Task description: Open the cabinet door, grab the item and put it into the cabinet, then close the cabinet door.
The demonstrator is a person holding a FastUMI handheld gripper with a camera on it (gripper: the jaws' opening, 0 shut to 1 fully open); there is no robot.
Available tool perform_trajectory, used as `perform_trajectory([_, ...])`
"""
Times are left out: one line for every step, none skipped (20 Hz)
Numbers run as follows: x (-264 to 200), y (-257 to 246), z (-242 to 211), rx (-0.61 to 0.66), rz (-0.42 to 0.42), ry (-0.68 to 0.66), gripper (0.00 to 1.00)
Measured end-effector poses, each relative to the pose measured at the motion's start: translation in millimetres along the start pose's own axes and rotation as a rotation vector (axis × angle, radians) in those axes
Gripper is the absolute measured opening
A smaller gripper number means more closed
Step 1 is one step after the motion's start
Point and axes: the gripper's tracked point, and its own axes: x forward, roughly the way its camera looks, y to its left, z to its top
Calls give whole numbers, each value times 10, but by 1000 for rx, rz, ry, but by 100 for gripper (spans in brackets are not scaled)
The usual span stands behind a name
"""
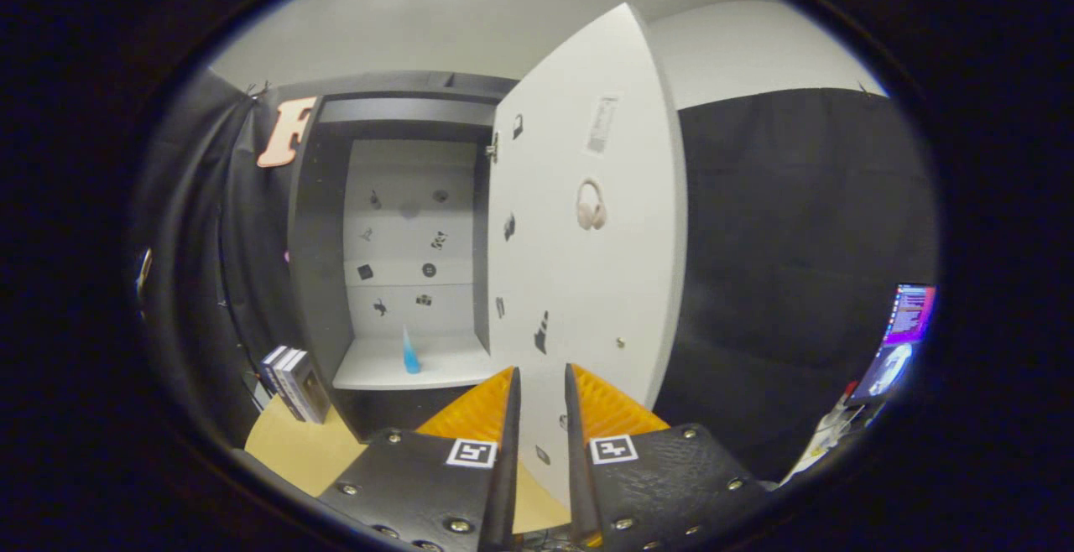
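The dark cabinet [319,283] stands open ahead, its white door [587,283] swung out toward me on the right side. A small blue cone-shaped item [410,355] stands upright on the cabinet's white bottom shelf [445,367], beyond and left of the fingers. The door carries small stickers and a tiny round knob [621,341] low on its face. My gripper [543,384] is just in front of the door's lower part. Its fingers are a narrow gap apart with nothing held; the door's face shows through the gap.
Several books [294,384] stand on a tan tabletop [294,451] left of the cabinet's base. Black cloth lines both sides. A lit screen [906,325] sits low at the far right, with white clutter below it.
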Motion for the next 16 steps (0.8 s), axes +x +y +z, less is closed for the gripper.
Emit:
perform_trajectory([35, -119, -13, 11, -22, -3, 26])
perform_trajectory([21, -228, -22, 19, -44, 0, 26])
perform_trajectory([16, -324, -24, 25, -69, -1, 26])
perform_trajectory([8, -396, -30, 29, -86, 1, 26])
perform_trajectory([4, -491, -24, 32, -106, 1, 26])
perform_trajectory([15, -552, -26, 35, -119, 1, 26])
perform_trajectory([22, -620, -23, 37, -134, 2, 26])
perform_trajectory([46, -692, -31, 39, -150, 3, 26])
perform_trajectory([71, -765, -30, 40, -167, 3, 26])
perform_trajectory([103, -840, -31, 38, -185, 3, 26])
perform_trajectory([133, -917, -38, 39, -205, 6, 26])
perform_trajectory([174, -963, -57, 39, -217, 10, 26])
perform_trajectory([216, -1021, -79, 37, -233, 12, 26])
perform_trajectory([264, -1070, -91, 33, -246, 15, 26])
perform_trajectory([300, -1124, -96, 28, -263, 15, 26])
perform_trajectory([351, -1186, -92, 27, -284, 12, 26])
